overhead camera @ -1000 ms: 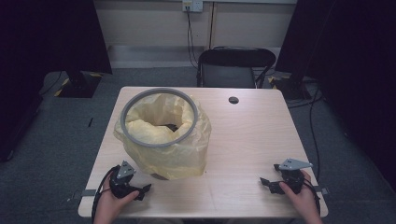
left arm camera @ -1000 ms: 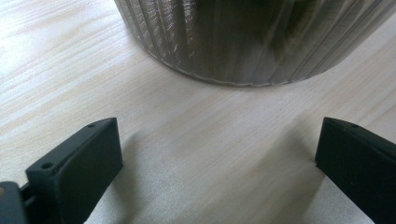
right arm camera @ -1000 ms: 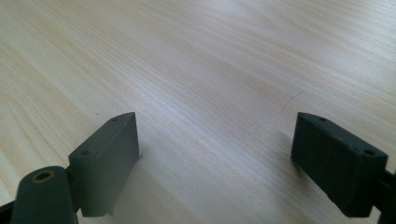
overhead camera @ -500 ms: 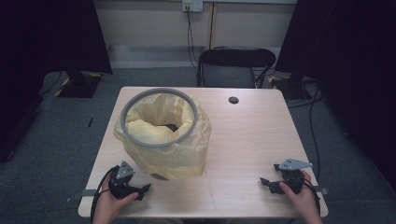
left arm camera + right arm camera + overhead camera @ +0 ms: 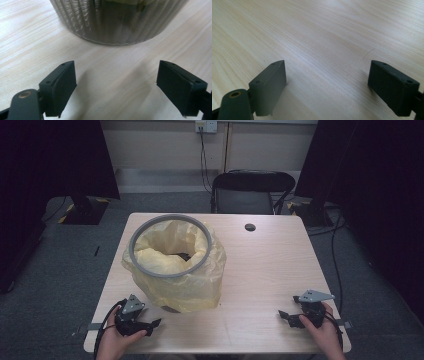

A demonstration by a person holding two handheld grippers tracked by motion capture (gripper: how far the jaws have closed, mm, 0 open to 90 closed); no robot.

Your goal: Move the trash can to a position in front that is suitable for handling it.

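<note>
Bin (image 5: 172, 265) on table (image 5: 270, 270), chair (image 5: 250, 192) behind table

The big bin (image 5: 172, 270) with its yellow bag (image 5: 200, 285) stands on the table (image 5: 265, 270) and blocks the way at twelve o'clock from the left gripper (image 5: 152, 324), just beside it. From the right gripper (image 5: 284, 316), the wood is bare at twelve, and toward nine o'clock there is open room. A small dark hole (image 5: 250, 227) sits far back.
</note>
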